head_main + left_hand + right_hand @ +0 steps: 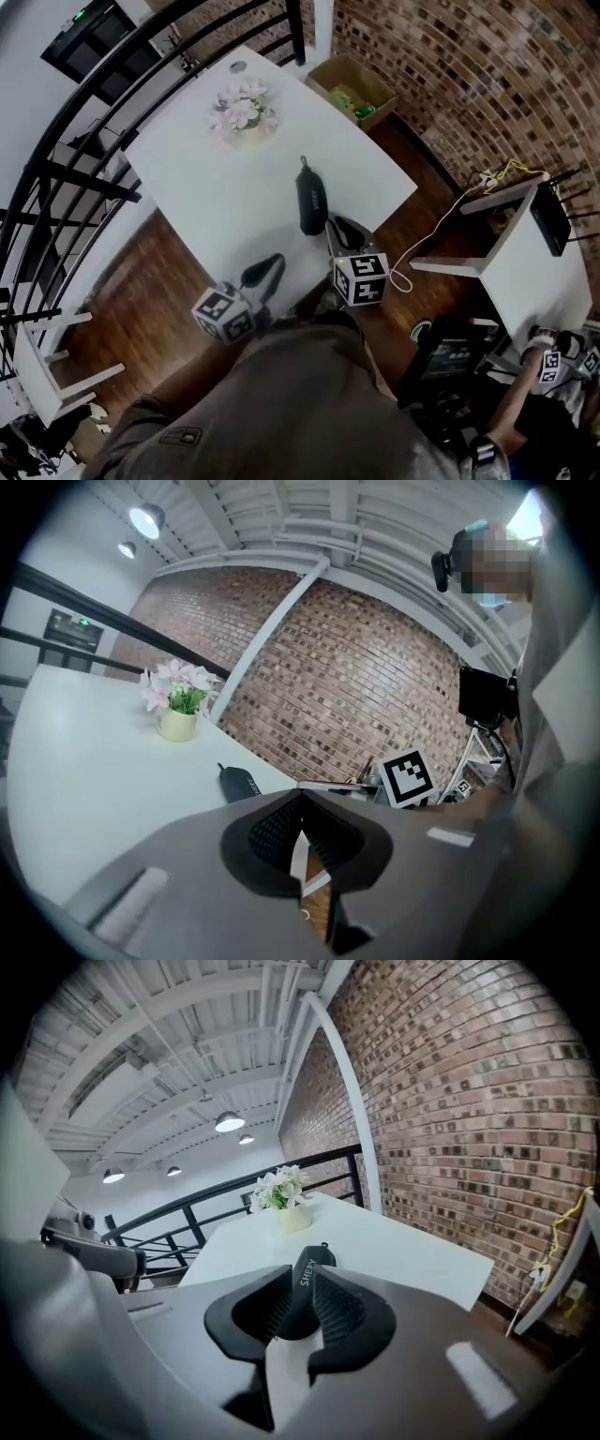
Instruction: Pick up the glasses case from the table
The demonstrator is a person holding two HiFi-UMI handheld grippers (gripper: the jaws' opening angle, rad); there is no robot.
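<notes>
The black glasses case point(311, 199) lies lengthwise on the white table point(206, 197), near its front edge. My right gripper point(336, 226) hangs just off the case's near end, slightly to the right of it. In the right gripper view its jaws point(299, 1279) stand a little apart and the case point(316, 1262) shows through the gap, just ahead of the tips; the pads do not press on it. My left gripper point(274, 263) hovers at the table's front edge, left of the case. Its jaws point(300, 797) meet at the tips with nothing between them. The case point(240, 783) lies well ahead of them.
A pot of pale flowers point(244, 114) stands at the far end of the table. An open cardboard box point(353, 86) sits on the floor by the brick wall. A black railing point(66, 159) runs along the left. A white shelf unit point(525, 258) and a cable point(441, 225) are at the right.
</notes>
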